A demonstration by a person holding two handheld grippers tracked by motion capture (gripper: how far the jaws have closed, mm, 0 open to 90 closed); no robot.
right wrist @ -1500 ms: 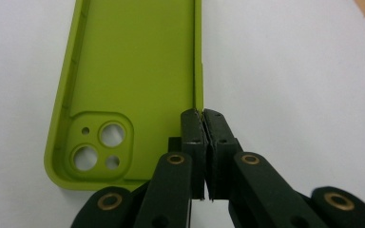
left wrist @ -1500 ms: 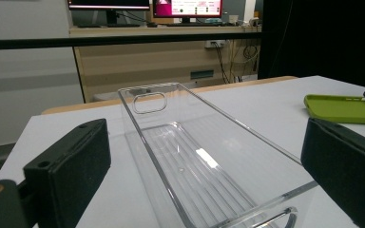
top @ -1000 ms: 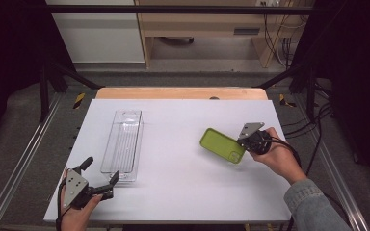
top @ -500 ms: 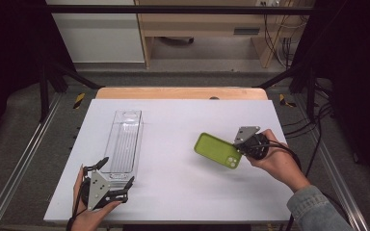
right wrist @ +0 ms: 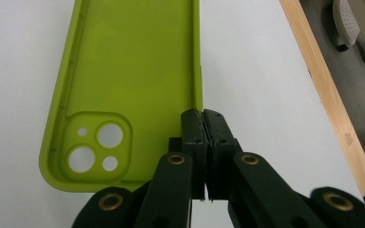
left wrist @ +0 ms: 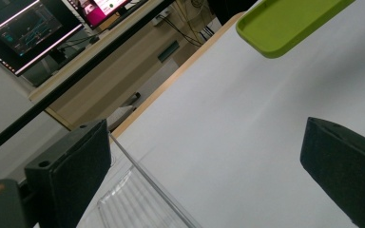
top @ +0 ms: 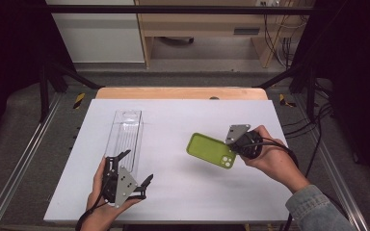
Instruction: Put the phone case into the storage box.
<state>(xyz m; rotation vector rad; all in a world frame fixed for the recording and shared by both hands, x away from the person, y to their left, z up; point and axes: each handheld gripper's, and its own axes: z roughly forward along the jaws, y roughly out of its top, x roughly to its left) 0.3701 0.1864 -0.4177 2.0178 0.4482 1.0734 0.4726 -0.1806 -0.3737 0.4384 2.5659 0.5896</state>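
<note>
Right gripper clamped on the edge of the green phone case (camera cutouts visible), centre-right on table. Left gripper, jaws apart, at 7 o'clock, beside clear plastic tray.

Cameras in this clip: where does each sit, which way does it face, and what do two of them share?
High view: above the person's side, looking forward and down at the white table; both hands, left gripper, right gripper.
Left gripper view: rides the left gripper, looking between its open jaws across the table, clear box below.
Right gripper view: rides the right gripper, its jaws shut on the green phone case rim.
Shared: the green phone case appears in all three.
</note>
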